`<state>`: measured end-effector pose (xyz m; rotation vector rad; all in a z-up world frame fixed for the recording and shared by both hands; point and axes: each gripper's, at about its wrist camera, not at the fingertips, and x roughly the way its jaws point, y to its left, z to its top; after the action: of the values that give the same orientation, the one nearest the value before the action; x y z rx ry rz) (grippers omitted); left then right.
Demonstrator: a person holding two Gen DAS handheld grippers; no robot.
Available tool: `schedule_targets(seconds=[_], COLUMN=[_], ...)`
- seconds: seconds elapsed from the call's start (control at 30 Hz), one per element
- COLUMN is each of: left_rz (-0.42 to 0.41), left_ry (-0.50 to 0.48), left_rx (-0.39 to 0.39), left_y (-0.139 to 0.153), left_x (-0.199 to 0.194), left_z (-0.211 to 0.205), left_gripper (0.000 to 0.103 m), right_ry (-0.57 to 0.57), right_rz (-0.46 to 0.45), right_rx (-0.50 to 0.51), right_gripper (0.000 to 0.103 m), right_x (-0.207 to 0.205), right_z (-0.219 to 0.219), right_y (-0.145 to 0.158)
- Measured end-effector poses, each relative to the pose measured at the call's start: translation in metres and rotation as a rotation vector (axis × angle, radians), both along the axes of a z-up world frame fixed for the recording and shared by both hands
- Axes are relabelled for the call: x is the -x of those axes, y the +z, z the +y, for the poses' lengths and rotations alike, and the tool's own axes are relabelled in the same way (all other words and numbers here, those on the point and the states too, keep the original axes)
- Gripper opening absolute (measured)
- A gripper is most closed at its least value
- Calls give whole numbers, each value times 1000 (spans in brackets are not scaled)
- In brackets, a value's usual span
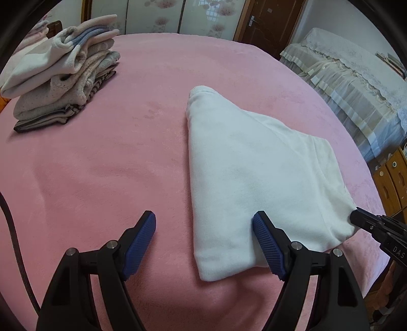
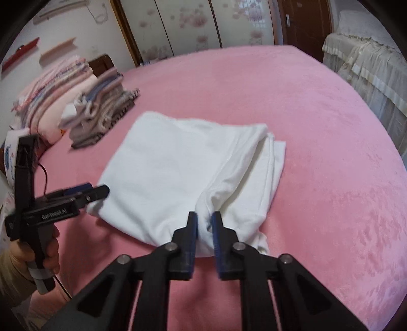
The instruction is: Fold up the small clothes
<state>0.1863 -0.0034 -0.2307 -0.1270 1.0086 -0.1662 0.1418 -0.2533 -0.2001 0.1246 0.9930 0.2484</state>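
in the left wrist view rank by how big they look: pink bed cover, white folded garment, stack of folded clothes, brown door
1. pink fleece bed cover
2. white folded garment
3. stack of folded pale clothes
4. brown wooden door

The door is farthest from the camera and partly cut off, so its last place is only apparent.

I see wide open pink bed [image 1: 101, 157] left of white garment [image 1: 241, 165]; room there for left tongs [image 1: 203, 229]. Far half of bed beyond garment also free. Stack of folded clothes [image 1: 66, 81] blocks far left corner. Right tongs [image 2: 204, 216] sit at garment's near edge, close beside left tongs; little room between them. Draped furniture [image 1: 356, 84] stands beyond bed's right side.
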Motion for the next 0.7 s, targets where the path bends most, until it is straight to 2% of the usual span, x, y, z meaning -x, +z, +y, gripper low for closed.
schedule_targets(seconds=[0.13, 0.27, 0.37, 0.47, 0.53, 0.67, 0.7], left_rz=[15, 47, 36, 29, 22, -72, -90], left_ry=[-28, -42, -43, -60, -71, -91, -96], left_rx=[-7, 14, 27, 3, -28, -47, -46], left_y=[-6, -20, -21, -12, 0, 34, 40], left_x=[-1, -2, -3, -2, -3, -8, -12], left_z=[-2, 0, 2, 0, -1, -3, -4], left_gripper=[80, 80, 80, 80, 80, 82, 82], right_ry=[-61, -103, -126, -110, -104, -93, -85], right_rz=[33, 89, 84, 78, 59, -54, -85], right_rx=[-54, -76, -97, -77, -56, -9, -7], right_gripper=[8, 8, 8, 9, 14, 27, 27], right_x=[10, 12, 13, 13, 13, 7, 1], right_z=[-19, -22, -24, -22, -19, -14, -10], right_y=[-11, -40, -44, -36, -22, 13, 20])
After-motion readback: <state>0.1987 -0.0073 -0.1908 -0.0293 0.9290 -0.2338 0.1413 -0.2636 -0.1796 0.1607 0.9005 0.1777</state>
